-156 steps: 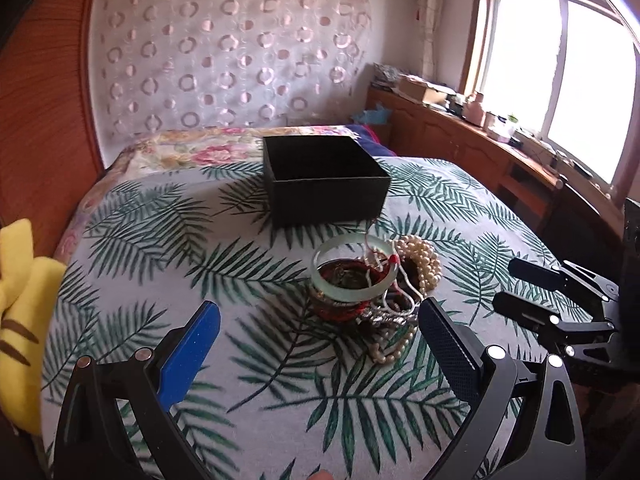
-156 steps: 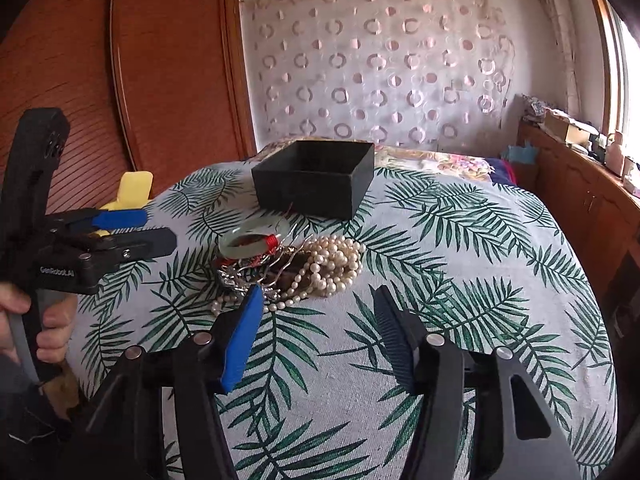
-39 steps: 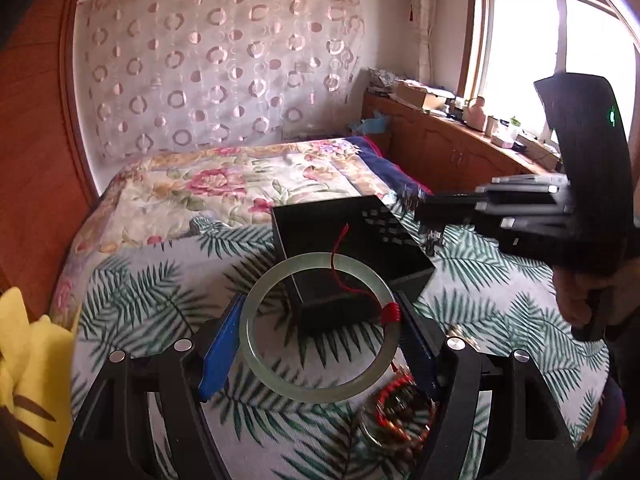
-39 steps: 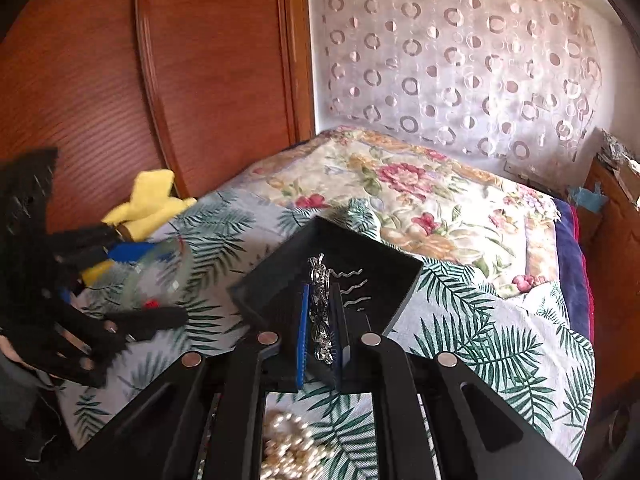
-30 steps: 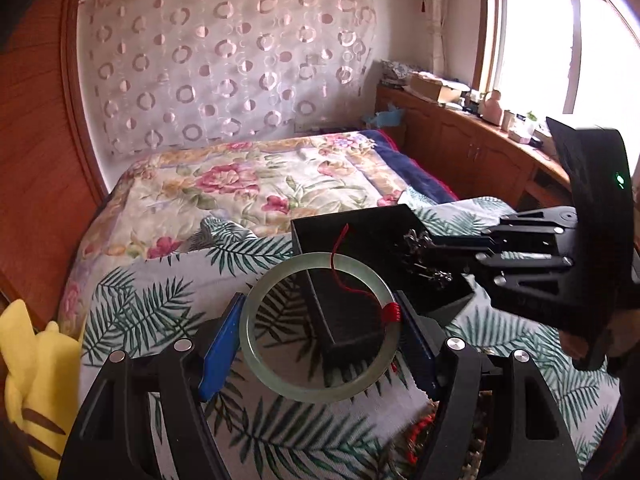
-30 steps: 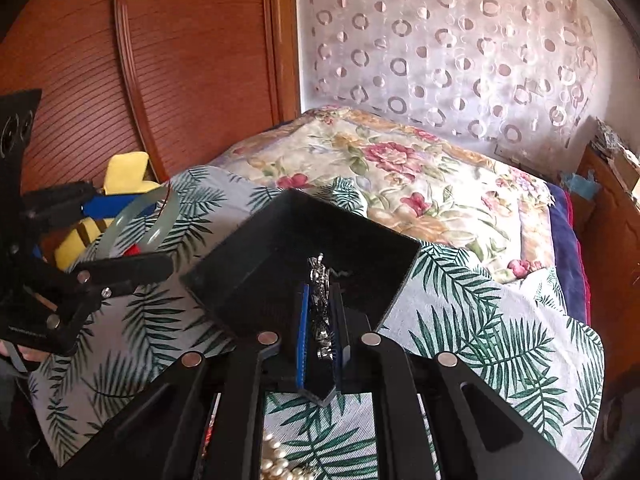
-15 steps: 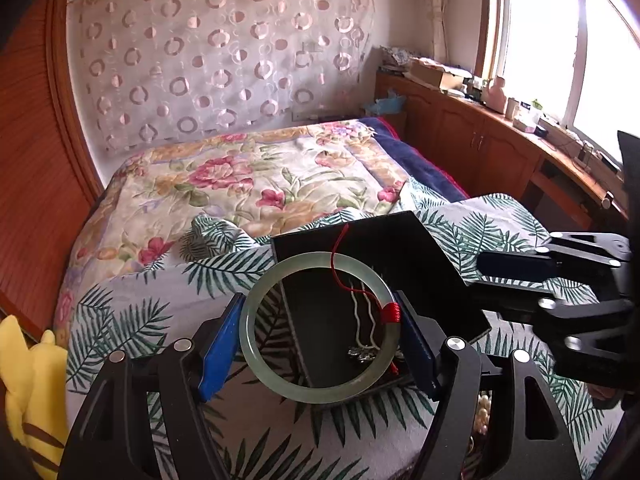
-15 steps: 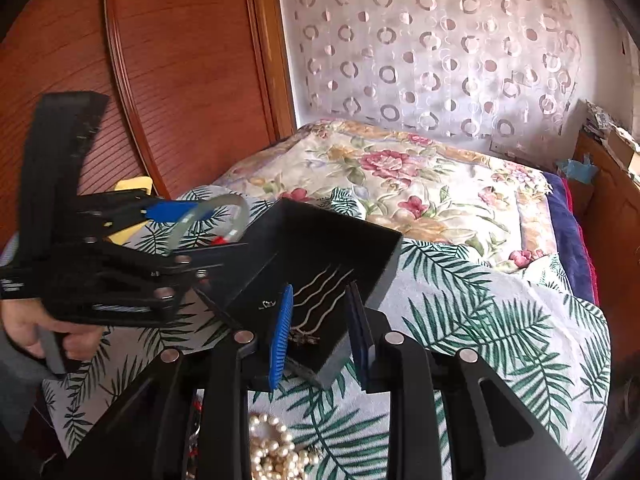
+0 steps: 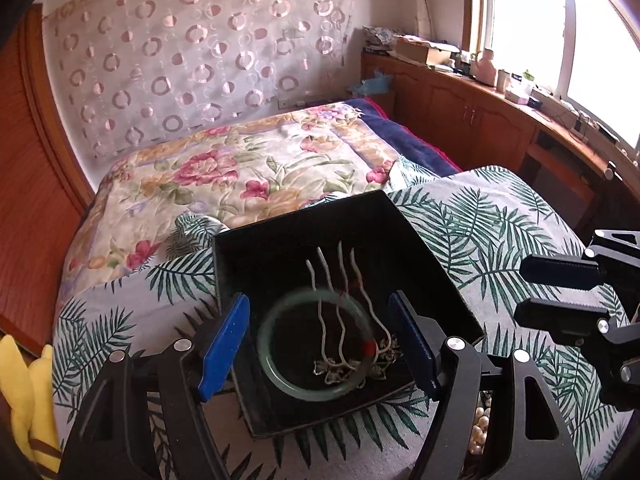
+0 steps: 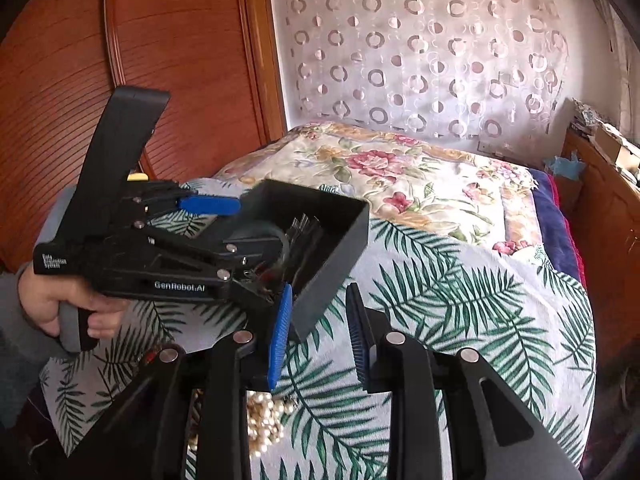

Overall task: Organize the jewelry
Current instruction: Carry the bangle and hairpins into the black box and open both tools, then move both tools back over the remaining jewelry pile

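— What has just changed?

— The pale green jade bangle with the red thread wrap [image 9: 276, 376] was clamped across the left gripper [image 9: 318, 320] half a second ago. Now it sits lower, inside the open black square box [image 9: 280, 248], over the silver pronged hairpin [image 9: 332, 368]. Its upper edge is blurred, so I judge it is only just landing.

— And the left fingers?

— Spread wide, with a gap showing between each blue pad and the ring. Nothing is held.

— The right side?

— The right gripper [image 10: 318, 312] has just been opening; its jaws stand narrowly apart with nothing between them. The hairpin it carried lies on the box floor. The gripper hangs near the box's closest corner, over the palm-leaf printed cloth [image 9: 480, 232].

— So where does the task stand?

— Two pieces are in the box. The string of cream pearls [image 10: 260, 420] is on the cloth beneath the right gripper, outside the box. Other beads may lie beside it, but the gripper bodies hide that area.

— Next step?

— Probably a return to the pile for the pearls. They are loose and will sag, so a grip on a bunched part looks wiser.
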`<state>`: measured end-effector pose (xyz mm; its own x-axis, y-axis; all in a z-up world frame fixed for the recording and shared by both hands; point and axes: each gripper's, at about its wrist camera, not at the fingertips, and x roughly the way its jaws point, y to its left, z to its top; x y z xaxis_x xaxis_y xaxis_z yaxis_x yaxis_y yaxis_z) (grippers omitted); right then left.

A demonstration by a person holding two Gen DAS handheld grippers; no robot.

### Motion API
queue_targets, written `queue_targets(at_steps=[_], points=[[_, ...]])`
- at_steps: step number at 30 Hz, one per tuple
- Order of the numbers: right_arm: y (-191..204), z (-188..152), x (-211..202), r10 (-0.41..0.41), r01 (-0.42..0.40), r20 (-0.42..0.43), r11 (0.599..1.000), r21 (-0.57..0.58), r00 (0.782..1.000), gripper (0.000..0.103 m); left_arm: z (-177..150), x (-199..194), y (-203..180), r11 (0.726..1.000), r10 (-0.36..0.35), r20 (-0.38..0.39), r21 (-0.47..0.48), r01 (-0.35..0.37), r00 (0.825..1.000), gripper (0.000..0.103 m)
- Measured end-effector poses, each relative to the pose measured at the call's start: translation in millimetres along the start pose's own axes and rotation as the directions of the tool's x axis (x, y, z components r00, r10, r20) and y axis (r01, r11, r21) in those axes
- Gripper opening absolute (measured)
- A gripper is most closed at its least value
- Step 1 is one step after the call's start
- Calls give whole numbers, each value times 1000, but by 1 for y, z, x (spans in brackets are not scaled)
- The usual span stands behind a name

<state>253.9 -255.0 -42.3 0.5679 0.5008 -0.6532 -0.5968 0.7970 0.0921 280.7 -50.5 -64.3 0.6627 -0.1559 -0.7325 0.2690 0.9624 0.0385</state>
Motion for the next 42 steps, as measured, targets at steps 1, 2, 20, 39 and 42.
queue_targets(at_steps=[1, 2, 20, 39, 42], points=[[0, -2, 0, 0, 0, -1, 1000, 0, 1000, 30, 0, 0, 0, 1000, 2, -2, 1, -2, 1000, 69], [0, -4, -1, -2, 2, -2, 1000, -1, 1000, 30, 0, -1, 0, 1000, 4, 1, 0, -4, 1000, 69], [27, -59, -26, 12, -11, -28, 999, 31, 1000, 30, -91, -78, 8, 997, -52, 91, -54, 58, 994, 73], [67, -125, -46, 17, -12, -86, 999, 48, 996, 42, -138, -69, -13, 979, -195, -14, -67, 193, 981, 73], [66, -129, -45, 19, -15, -87, 998, 55, 996, 42, -135, -63, -15, 979, -197, -26, -61, 196, 980, 73]])
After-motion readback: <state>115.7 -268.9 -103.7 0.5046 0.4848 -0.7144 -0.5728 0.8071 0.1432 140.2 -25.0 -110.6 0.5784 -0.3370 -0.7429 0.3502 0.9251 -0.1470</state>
